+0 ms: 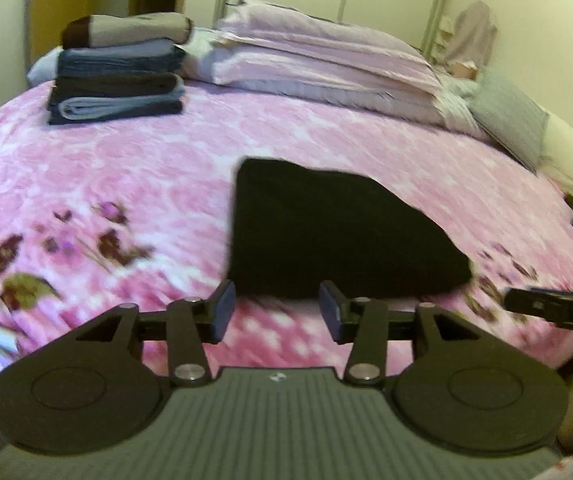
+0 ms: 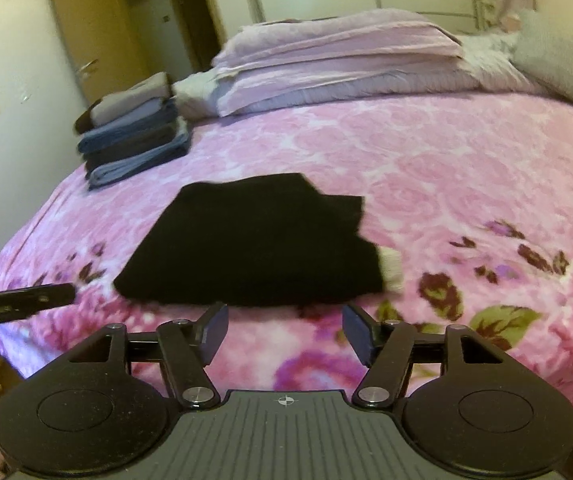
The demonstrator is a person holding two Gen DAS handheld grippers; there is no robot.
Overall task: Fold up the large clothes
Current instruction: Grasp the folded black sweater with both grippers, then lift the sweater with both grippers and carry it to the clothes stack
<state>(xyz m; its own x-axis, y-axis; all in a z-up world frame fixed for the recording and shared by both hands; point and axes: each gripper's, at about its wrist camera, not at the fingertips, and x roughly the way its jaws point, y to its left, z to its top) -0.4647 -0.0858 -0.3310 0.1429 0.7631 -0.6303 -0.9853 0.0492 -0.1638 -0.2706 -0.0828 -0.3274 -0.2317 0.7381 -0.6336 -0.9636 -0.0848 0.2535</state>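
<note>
A black garment (image 1: pixel 326 232) (image 2: pixel 254 244) lies folded into a compact slab on the pink floral bedspread (image 1: pixel 126 184) (image 2: pixel 466 184), near the front edge. My left gripper (image 1: pixel 276 312) hovers open just in front of its near edge, nothing between the fingers. My right gripper (image 2: pixel 284 330) is also open and empty, just short of the garment's near edge. A pale tag or cloth corner (image 2: pixel 392 268) pokes out at the garment's right end. In each wrist view the other gripper's tip shows at the side (image 1: pixel 554 308) (image 2: pixel 18 300).
A stack of folded clothes (image 1: pixel 120 68) (image 2: pixel 134 136) stands at the bed's far left. Lilac pillows and bedding (image 1: pixel 318 60) (image 2: pixel 338 56) lie along the head of the bed, a grey cushion (image 1: pixel 510 120) to the right. Doors and a wardrobe stand behind.
</note>
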